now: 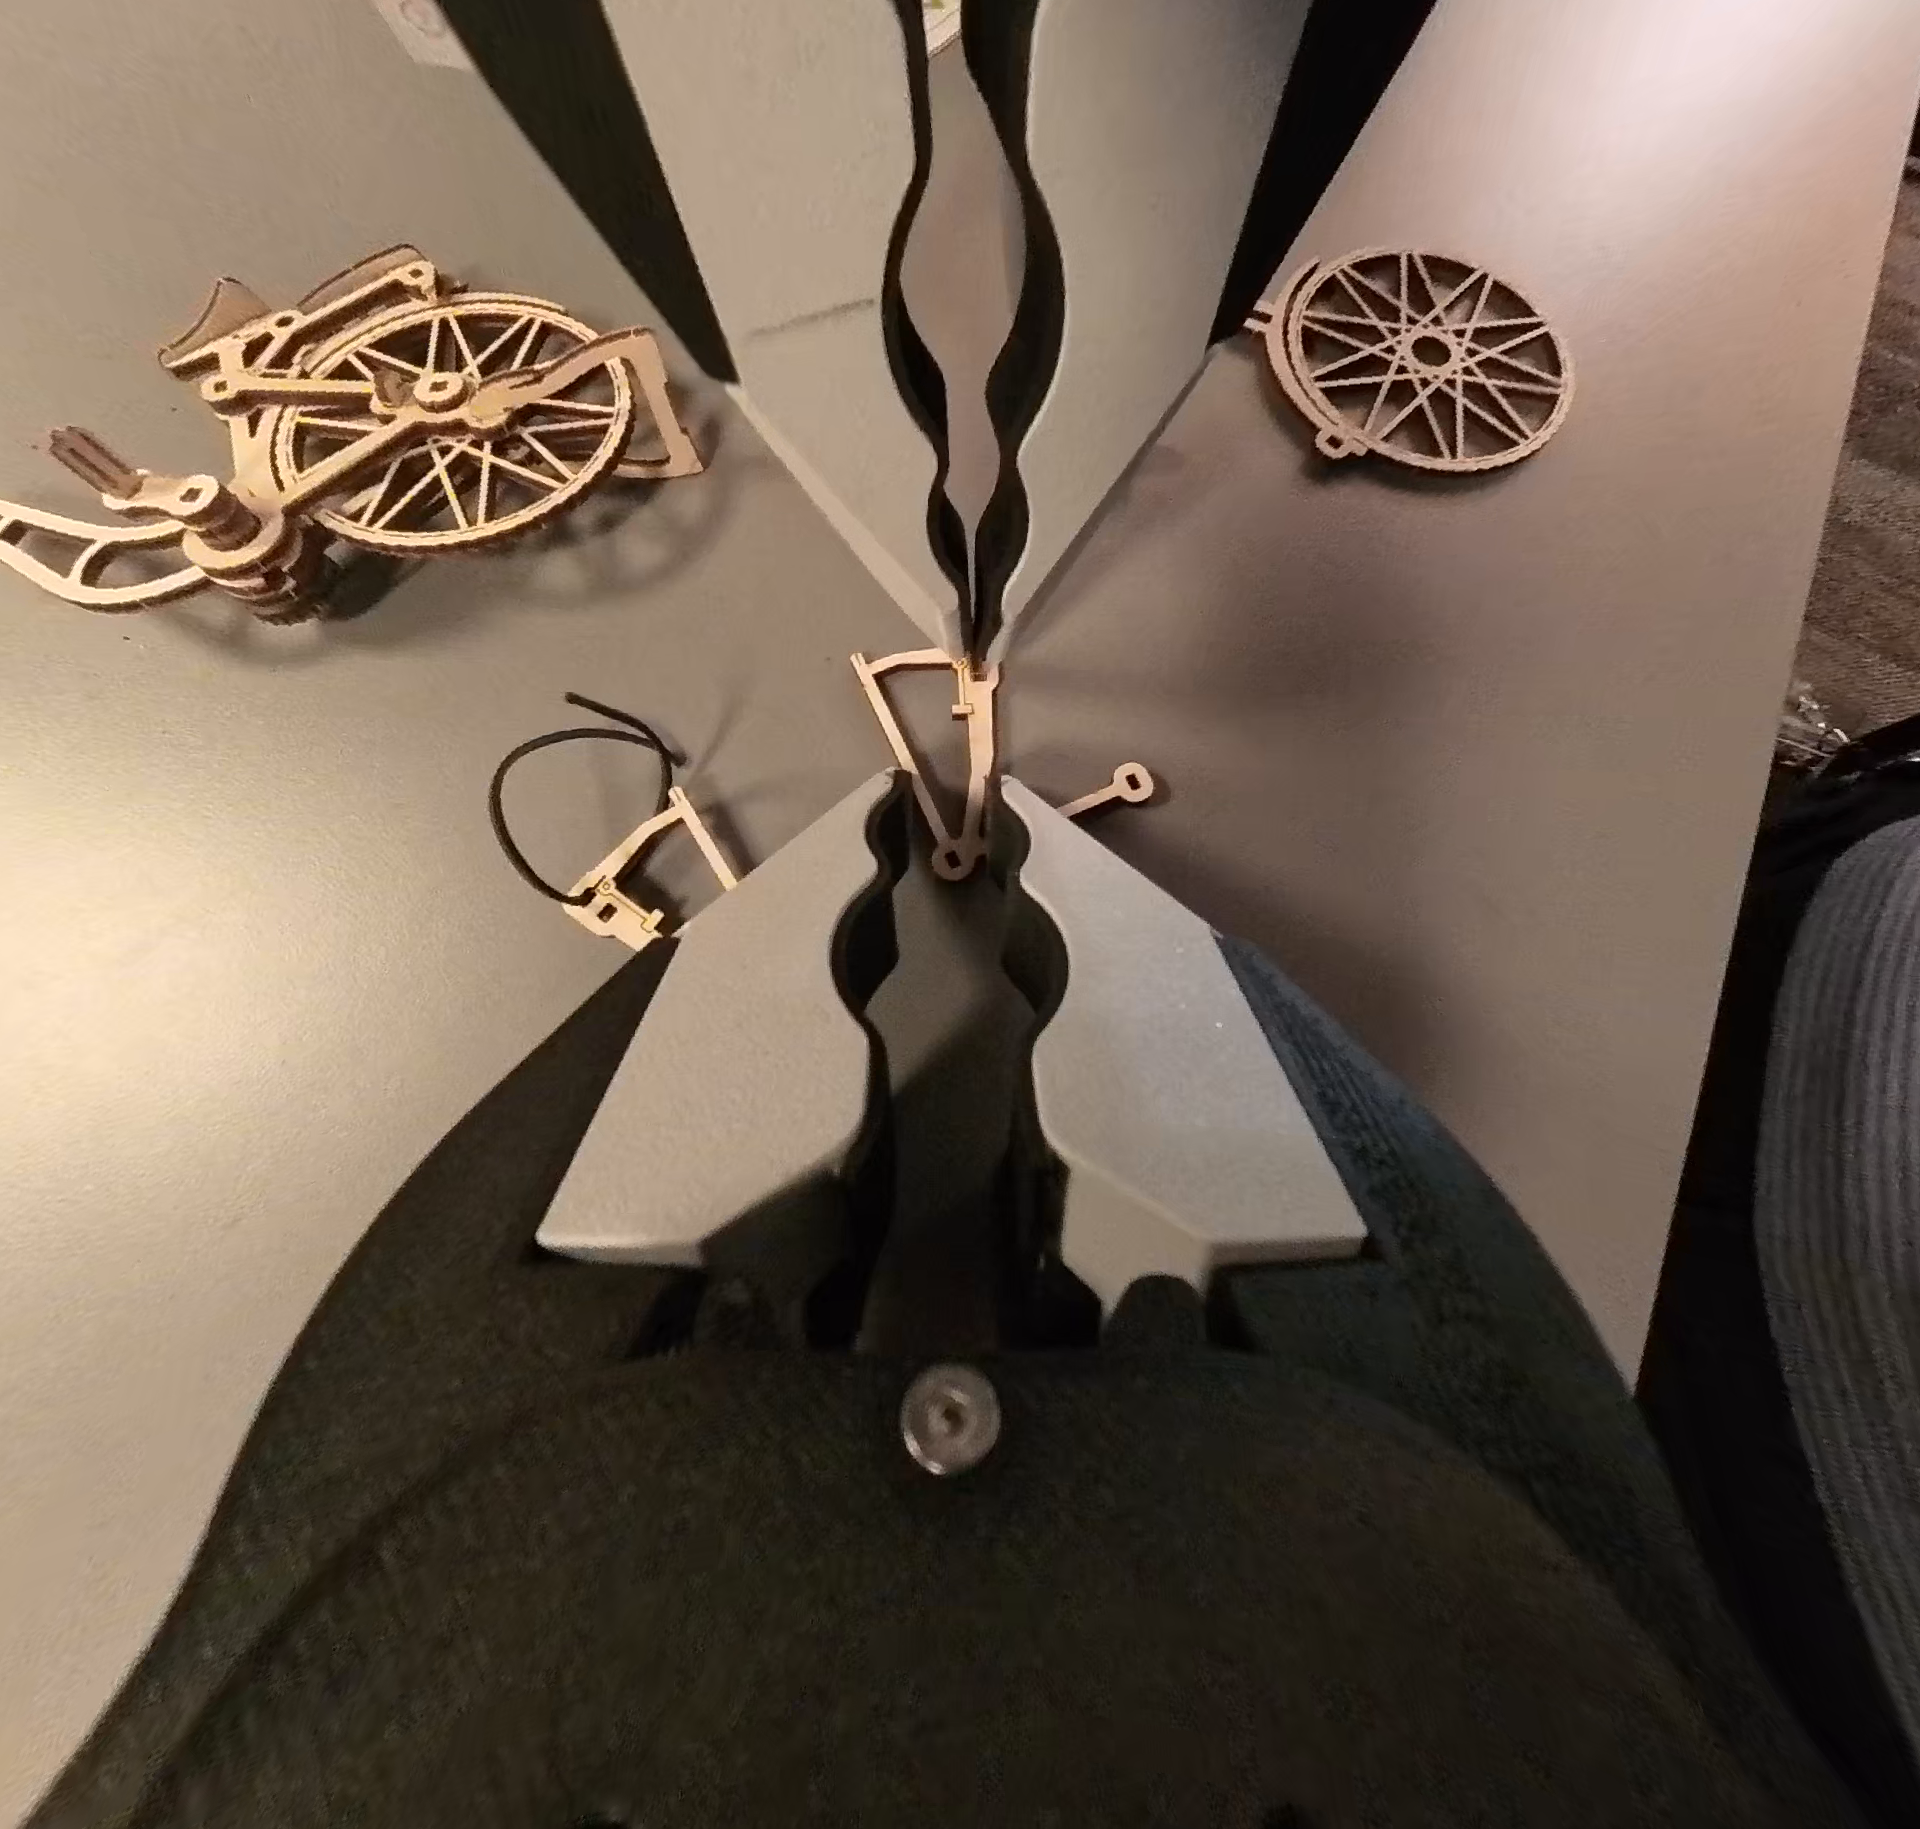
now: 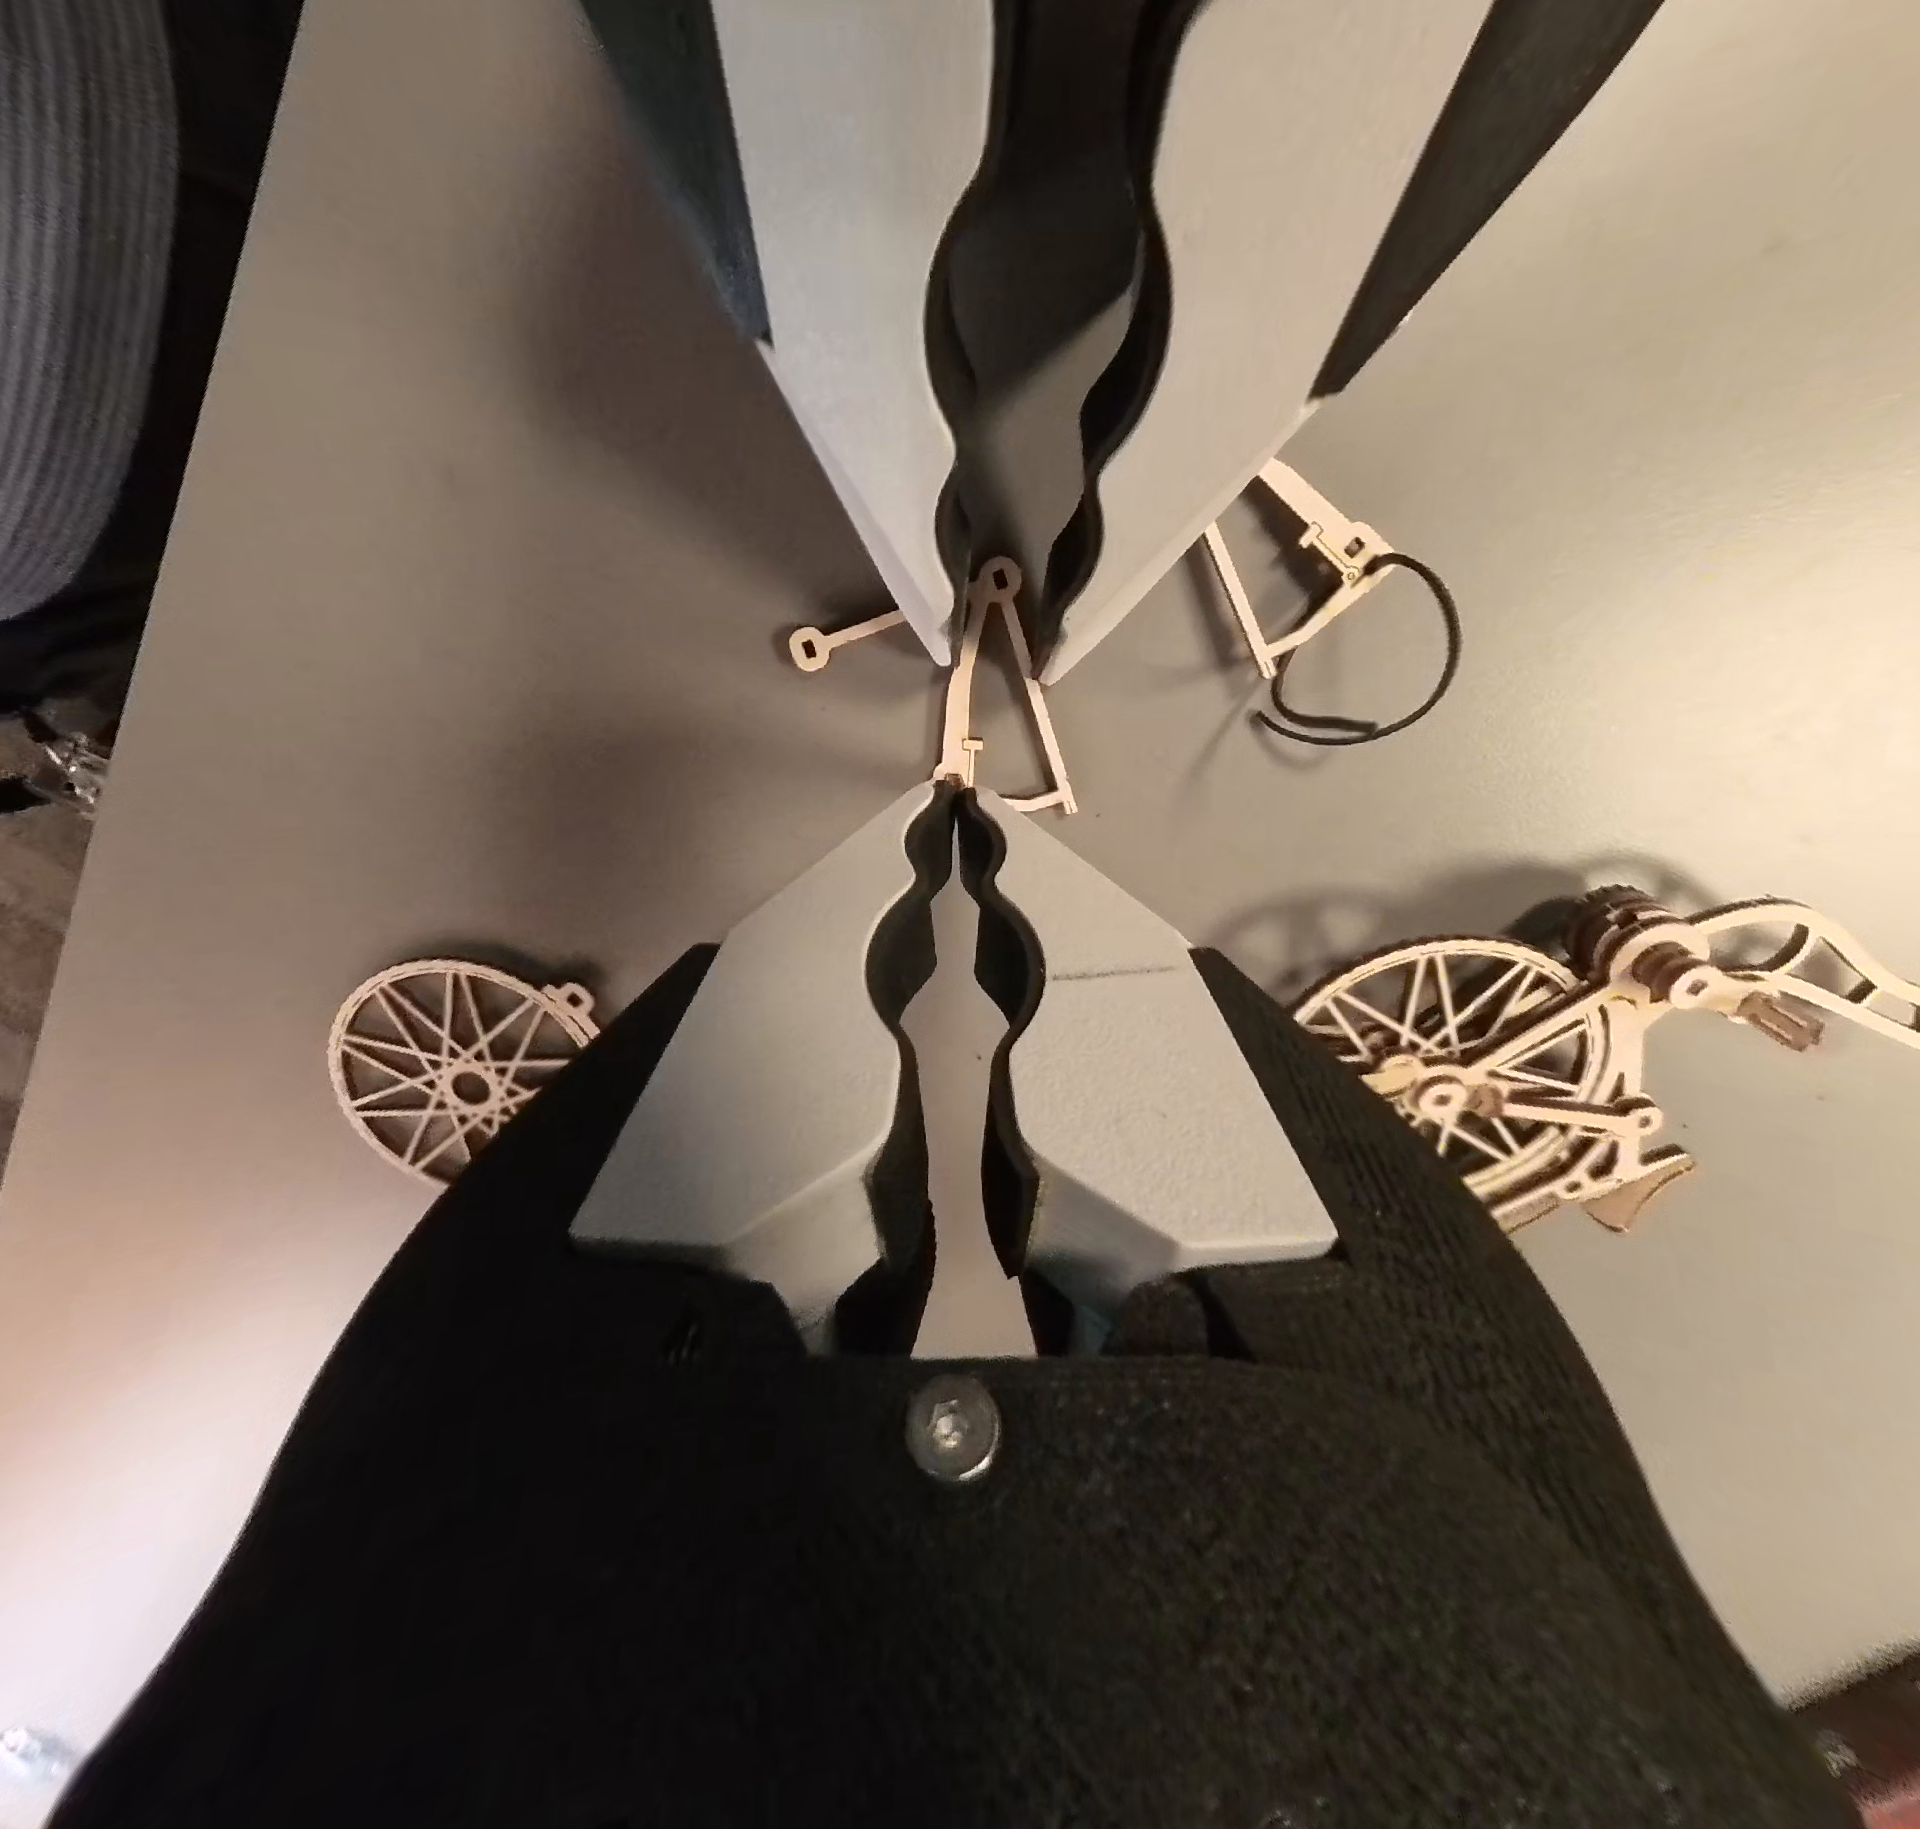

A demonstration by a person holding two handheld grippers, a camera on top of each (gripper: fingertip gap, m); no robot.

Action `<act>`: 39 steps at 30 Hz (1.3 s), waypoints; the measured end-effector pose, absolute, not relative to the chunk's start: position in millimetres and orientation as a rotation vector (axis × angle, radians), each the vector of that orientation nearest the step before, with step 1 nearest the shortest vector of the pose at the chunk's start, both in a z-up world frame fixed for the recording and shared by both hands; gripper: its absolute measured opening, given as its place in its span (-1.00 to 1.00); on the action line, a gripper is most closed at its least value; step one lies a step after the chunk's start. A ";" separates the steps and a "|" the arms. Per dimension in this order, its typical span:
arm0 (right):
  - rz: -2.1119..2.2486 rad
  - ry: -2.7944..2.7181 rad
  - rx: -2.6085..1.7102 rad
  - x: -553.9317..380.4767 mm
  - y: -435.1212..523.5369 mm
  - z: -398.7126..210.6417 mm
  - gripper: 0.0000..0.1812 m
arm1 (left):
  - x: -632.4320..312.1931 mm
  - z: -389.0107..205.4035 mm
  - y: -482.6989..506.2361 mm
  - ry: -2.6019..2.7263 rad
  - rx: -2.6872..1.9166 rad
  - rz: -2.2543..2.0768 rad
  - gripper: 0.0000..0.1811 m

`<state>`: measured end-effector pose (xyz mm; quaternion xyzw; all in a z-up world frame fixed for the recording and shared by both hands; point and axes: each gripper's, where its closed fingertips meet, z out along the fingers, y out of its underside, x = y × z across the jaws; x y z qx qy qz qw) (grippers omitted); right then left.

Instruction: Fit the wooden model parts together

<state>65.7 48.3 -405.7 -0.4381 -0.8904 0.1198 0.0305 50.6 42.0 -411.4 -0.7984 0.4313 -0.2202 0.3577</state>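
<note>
A small triangular wooden frame part [image 1: 975,699] hangs just above the grey table [image 1: 1351,740], held between both grippers. My left gripper [image 1: 953,787] is shut on its pointed ring end. My right gripper [image 1: 974,641] comes in from the opposite side, shut on the notched tab end. The right wrist view shows the same hold: the right gripper [image 2: 954,794] pinches the tab of the part [image 2: 958,709], and the left gripper [image 2: 995,652] clasps the ring end. A partly built wooden bicycle model [image 1: 416,418] lies to the left.
A loose spoked wheel [image 1: 1423,366] lies near the table's right edge. A second frame part with a black elastic cord [image 1: 623,865] and a small key-shaped rod [image 1: 1117,787] lie beside the grippers. A person's leg in striped fabric [image 1: 1829,1156] is past the table edge. Left and right tips are no more than a few centimetres apart.
</note>
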 end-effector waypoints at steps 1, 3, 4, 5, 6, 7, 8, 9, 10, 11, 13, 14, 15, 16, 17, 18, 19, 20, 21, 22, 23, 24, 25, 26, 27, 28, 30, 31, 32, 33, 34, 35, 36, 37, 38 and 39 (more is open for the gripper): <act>0.372 -2.730 -1.352 65.7 48.3 -405.7 -1.00 | 50.6 -411.4 42.0 1.113 -2.061 -0.569 -0.85; 0.363 -2.703 -1.362 65.6 48.2 -405.8 -1.00 | 50.6 -411.5 42.1 1.112 -2.062 -0.570 -0.85; 0.353 -2.693 -1.364 65.5 48.2 -405.9 -1.00 | 50.6 -411.5 42.0 1.112 -2.062 -0.571 -0.85; 0.345 -2.687 -1.362 65.6 48.3 -405.9 -1.00 | 50.6 -411.5 42.0 1.112 -2.062 -0.572 -0.85; 0.344 -2.678 -1.369 65.7 48.4 -406.0 -1.00 | 50.6 -411.5 42.0 1.112 -2.062 -0.572 -0.85; 0.348 -2.671 -1.369 65.7 48.5 -406.0 -1.00 | 50.6 -411.5 42.0 1.112 -2.061 -0.570 -0.85; 0.357 -2.664 -1.381 65.8 48.5 -406.0 -1.00 | 50.7 -411.5 41.9 1.114 -2.060 -0.567 -0.85; 0.360 -2.659 -1.393 65.8 48.5 -406.1 -1.00 | 50.6 -411.5 42.0 1.114 -2.059 -0.565 -0.85; 0.347 -2.658 -1.392 65.9 48.3 -406.2 -1.00 | 50.6 -411.6 42.0 1.114 -2.059 -0.566 -0.85; 0.328 -2.661 -1.385 65.9 48.2 -406.2 -1.00 | 50.6 -411.6 42.1 1.112 -2.061 -0.569 -0.85; 0.340 -2.661 -1.400 66.0 48.2 -406.2 -1.00 | 50.5 -411.7 42.2 1.110 -2.063 -0.572 -0.85; 0.367 -2.655 -1.426 65.9 48.4 -406.2 -1.00 | 50.5 -411.7 42.2 1.111 -2.062 -0.570 -0.85; 0.388 -2.649 -1.447 65.8 48.6 -406.3 -1.00 | 50.5 -411.7 42.2 1.112 -2.061 -0.567 -0.85; 0.388 -2.642 -1.455 65.8 48.5 -406.4 -1.00 | 50.4 -411.7 42.1 1.112 -2.061 -0.566 -0.85; 0.357 -2.640 -1.441 65.9 48.4 -406.4 -1.00 | 50.5 -411.7 42.2 1.110 -2.062 -0.569 -0.85; 0.325 -2.646 -1.414 66.0 48.4 -406.4 -1.00 | 50.5 -411.7 42.3 1.107 -2.065 -0.575 -0.85; 0.329 -2.647 -1.419 66.0 48.3 -406.4 -1.00 | 50.3 -411.7 42.3 1.105 -2.067 -0.579 -0.85; 0.370 -2.644 -1.439 65.9 48.5 -406.5 -1.00 | 50.4 -411.8 42.3 1.105 -2.067 -0.580 -0.85; 0.408 -2.627 -1.473 65.7 48.6 -406.5 -1.00 | 50.4 -411.8 42.4 1.105 -2.067 -0.578 -0.85; 0.400 -2.618 -1.471 65.7 48.6 -406.5 -1.00 | 50.3 -411.8 42.6 1.105 -2.067 -0.576 -0.85; 0.355 -2.618 -1.445 65.8 48.5 -406.6 -1.00 | 50.3 -411.8 42.5 1.105 -2.067 -0.576 -0.85; 0.315 -2.618 -1.429 65.9 48.6 -406.6 -1.00 | 50.2 -411.8 42.6 1.105 -2.066 -0.575 -0.85; 0.296 -2.613 -1.428 65.8 48.5 -406.6 -1.00 | 50.2 -411.8 42.6 1.105 -2.065 -0.574 -0.85; 0.286 -2.606 -1.435 65.9 48.5 -406.5 -1.00 | 50.2 -411.9 42.7 1.106 -2.065 -0.572 -0.85; 0.282 -2.596 -1.443 65.8 48.7 -406.5 -1.00 | 50.2 -411.9 42.7 1.106 -2.065 -0.571 -0.85; 0.281 -2.583 -1.451 65.6 48.7 -406.4 -1.00 | 50.2 -411.8 42.7 1.103 -2.067 -0.573 -0.85; 0.294 -2.541 -1.444 65.2 48.8 -405.9 -1.00 | 50.2 -411.7 42.8 1.099 -2.071 -0.582 -0.85; 0.312 -2.499 -1.442 64.5 49.3 -405.4 -1.00 | 49.8 -411.5 43.2 1.093 -2.075 -0.588 -0.85; 0.324 -2.451 -1.441 64.2 50.7 -405.0 -1.00 | 48.6 -410.8 44.6 1.075 -2.081 -0.591 -0.86; 0.325 -2.403 -1.417 64.7 53.0 -404.1 -1.00 | 47.5 -409.8 45.5 1.053 -2.087 -0.603 -0.83; 0.322 -2.358 -1.384 66.0 55.1 -403.1 -1.00 | 46.5 -407.2 46.1 1.021 -2.090 -0.628 -0.75; 0.309 -2.311 -1.356 68.2 57.9 -401.8 -1.00 | 45.6 -402.6 47.1 0.973 -2.085 -0.658 -0.66; 0.298 -2.272 -1.315 70.9 59.5 -399.9 -1.00 | 44.4 -397.0 48.1 0.921 -2.073 -0.686 -0.59; 0.284 -2.229 -1.253 72.2 60.2 -396.1 -1.00 | 43.0 -391.2 49.4 0.875 -2.057 -0.704 -0.52; 0.268 -2.189 -1.186 73.0 59.9 -391.0 -1.00 | 41.6 -386.0 51.1 0.834 -2.039 -0.710 -0.46; 0.243 -2.159 -1.113 73.8 58.5 -386.3 -1.00 | 42.2 -382.0 51.8 0.806 -2.025 -0.722 -0.40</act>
